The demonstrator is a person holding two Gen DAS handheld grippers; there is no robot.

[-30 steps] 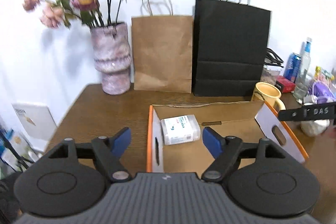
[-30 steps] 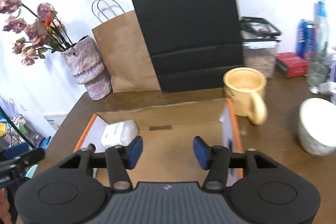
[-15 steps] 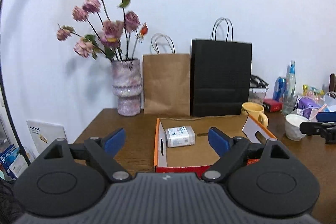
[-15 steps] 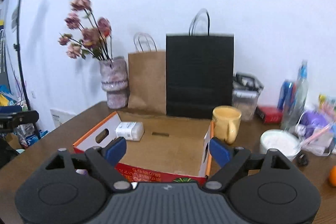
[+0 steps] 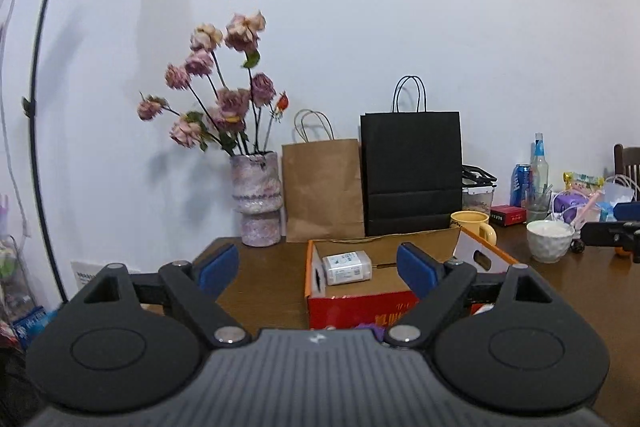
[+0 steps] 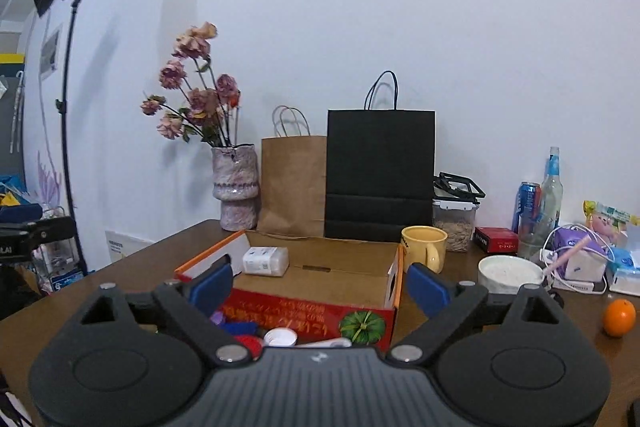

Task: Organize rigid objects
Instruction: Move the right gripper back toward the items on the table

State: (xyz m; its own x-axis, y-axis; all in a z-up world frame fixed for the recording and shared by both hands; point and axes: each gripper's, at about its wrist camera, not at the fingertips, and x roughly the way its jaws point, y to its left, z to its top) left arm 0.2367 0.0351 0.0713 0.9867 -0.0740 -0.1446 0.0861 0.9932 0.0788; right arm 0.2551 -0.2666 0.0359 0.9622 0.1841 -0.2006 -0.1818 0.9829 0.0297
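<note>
Both claws, left (image 5: 318, 269) and right (image 6: 319, 285), gape empty before a white labelled packet (image 6: 265, 261) in the cardboard box (image 6: 320, 315).

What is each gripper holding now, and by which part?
Nothing. The left gripper and the right gripper are both open, with no object between the fingers. The white packet lies alone in the box.

Both wrist cams look almost level across the table (image 5: 272, 291) toward the back wall, set back from the box (image 5: 360, 303). Left cam sits further left; right cam further right. Shared: box (image 6: 320, 307), vase (image 5: 258, 199), bags.
</note>
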